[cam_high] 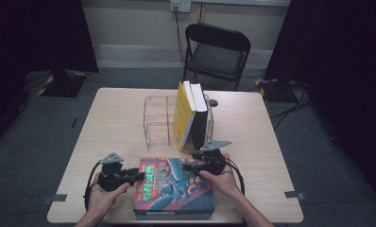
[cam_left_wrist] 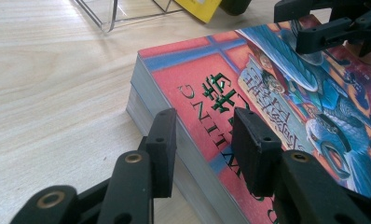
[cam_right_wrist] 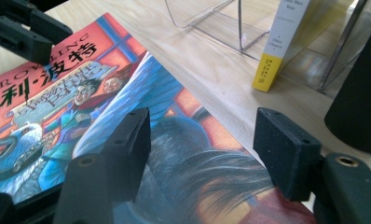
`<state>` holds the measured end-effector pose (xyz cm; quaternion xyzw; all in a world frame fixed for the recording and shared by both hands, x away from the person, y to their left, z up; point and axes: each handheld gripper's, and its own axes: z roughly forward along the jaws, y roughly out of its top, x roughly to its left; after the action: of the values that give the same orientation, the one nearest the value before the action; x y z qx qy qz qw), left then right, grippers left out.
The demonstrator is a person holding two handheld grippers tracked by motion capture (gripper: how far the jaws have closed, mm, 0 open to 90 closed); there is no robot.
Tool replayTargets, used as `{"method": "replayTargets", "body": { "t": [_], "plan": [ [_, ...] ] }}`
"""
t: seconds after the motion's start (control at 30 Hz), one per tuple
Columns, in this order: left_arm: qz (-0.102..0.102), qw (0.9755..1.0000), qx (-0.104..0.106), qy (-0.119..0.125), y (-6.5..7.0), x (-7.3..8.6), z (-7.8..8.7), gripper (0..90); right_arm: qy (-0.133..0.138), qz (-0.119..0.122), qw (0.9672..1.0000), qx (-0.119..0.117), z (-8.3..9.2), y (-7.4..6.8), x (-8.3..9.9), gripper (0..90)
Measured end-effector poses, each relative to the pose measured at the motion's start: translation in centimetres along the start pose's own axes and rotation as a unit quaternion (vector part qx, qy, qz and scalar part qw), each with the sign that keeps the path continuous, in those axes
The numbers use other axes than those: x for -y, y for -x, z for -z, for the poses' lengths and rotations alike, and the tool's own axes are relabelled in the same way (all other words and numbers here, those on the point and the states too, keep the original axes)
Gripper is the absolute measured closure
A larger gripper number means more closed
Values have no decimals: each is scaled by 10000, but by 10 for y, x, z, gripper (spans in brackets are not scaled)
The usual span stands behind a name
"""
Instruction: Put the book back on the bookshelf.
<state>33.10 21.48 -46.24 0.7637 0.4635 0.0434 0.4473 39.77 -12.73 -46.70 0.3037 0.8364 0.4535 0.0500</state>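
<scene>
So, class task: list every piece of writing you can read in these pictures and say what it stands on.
"ROWLING": top edge of the colourful book's cover.
"利·波特": green characters on the same cover.
Beige title panel below them: too ornate to read.
Yellow book spine print: too small to read.

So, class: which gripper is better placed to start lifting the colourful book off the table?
Left, probably: the left gripper straddles the book's edge, one jaw beside the pages. The right gripper hovers open over its cover corner.
</scene>
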Motion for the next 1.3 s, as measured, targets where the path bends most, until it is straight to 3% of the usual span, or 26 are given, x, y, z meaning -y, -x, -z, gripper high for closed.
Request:
{"method": "replayTargets", "body": {
  "t": [0.17,0.27,0.33,0.5,0.77,0.93,1.03,1.1,1.3],
  "plan": [
    [-23,10000,-44,20,4,-4,-7,608,-16,20,10000,-21,8,-4,7,400],
    [-181,9998,-3,-1,6,-8,-14,609,-59,126,9999,18,16,-7,11,437],
    [-182,9998,14,9,8,-11,-19,610,-75,184,9998,64,21,-9,13,444],
    [-310,9994,146,24,13,-19,-33,615,-56,12,10000,15,35,-8,25,460],
    [-489,9986,214,-48,21,-34,-54,620,-109,-95,9998,118,52,-20,38,492],
    [-441,9986,260,-104,26,-44,-67,625,-226,-99,9995,177,60,-27,42,483],
    [-437,9984,352,-111,24,-46,-67,622,-342,38,9992,207,60,-29,38,464],
    [-292,9983,499,-123,19,-45,-66,619,-325,105,9992,185,56,-30,34,455],
    [-374,9984,414,-7,17,-42,-43,579,-95,187,9997,142,49,-27,10,456]
  ]
}}
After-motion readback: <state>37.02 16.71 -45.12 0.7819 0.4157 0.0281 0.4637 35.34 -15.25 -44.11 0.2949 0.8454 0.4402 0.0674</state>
